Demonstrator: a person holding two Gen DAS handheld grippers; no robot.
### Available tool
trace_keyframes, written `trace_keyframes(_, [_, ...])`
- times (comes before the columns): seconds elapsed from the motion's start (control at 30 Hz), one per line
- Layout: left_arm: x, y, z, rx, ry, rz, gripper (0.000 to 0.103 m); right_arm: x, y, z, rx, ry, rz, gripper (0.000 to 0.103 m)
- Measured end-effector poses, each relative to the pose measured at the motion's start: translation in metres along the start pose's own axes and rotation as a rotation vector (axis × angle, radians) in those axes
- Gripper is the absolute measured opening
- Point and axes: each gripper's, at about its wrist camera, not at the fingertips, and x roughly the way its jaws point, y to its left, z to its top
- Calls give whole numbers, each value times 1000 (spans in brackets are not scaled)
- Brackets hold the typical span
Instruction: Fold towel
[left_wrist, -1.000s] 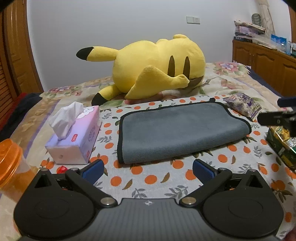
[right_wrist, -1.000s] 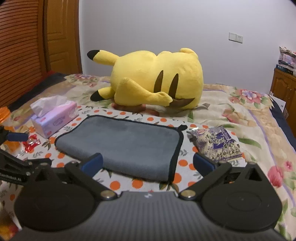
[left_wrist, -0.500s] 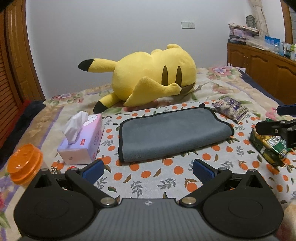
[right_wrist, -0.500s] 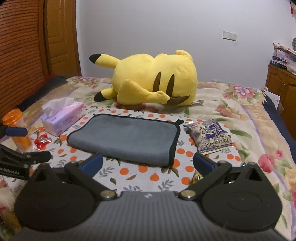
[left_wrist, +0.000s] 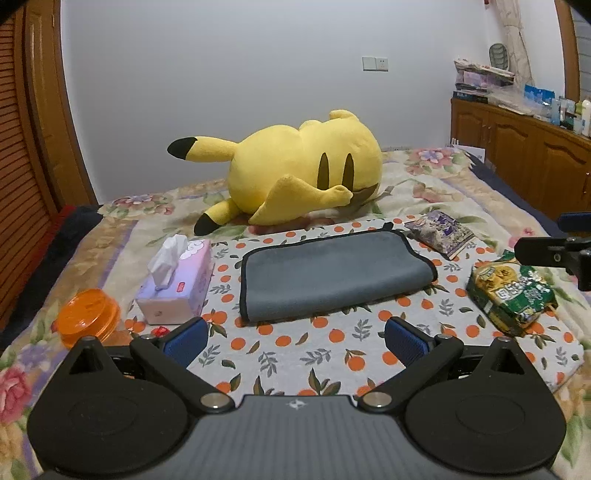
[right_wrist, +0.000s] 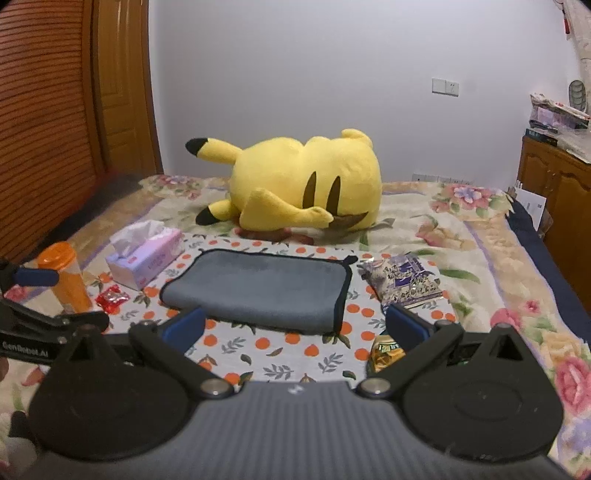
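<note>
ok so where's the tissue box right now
In the left wrist view the tissue box sits on the bed left of the folded grey towel, with the orange-lidded bottle further left.

The grey towel (left_wrist: 334, 273) with its black-stitched edging lies folded flat in front of me on the orange-print cloth, a neat rectangle with the rounded fold along one long side, its hemmed edges stacked at my left end and a small black loop at the far corner.
</note>
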Motion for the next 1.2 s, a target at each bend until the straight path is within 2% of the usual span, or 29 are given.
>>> trace_keyframes(0.53, [-72, -5, -18, 12, -39, 20, 103, -56, 7, -6, 28, -52, 5, 103])
trace_keyframes(0.7, [-85, -7, -31, 8, -35, 33, 103, -69, 10, -19, 34, -51, 7, 103])
trace_keyframes(1.2, [-106, -18, -63, -21, -8, 9, 103, -95, 8, -53, 74, -35, -8, 103])
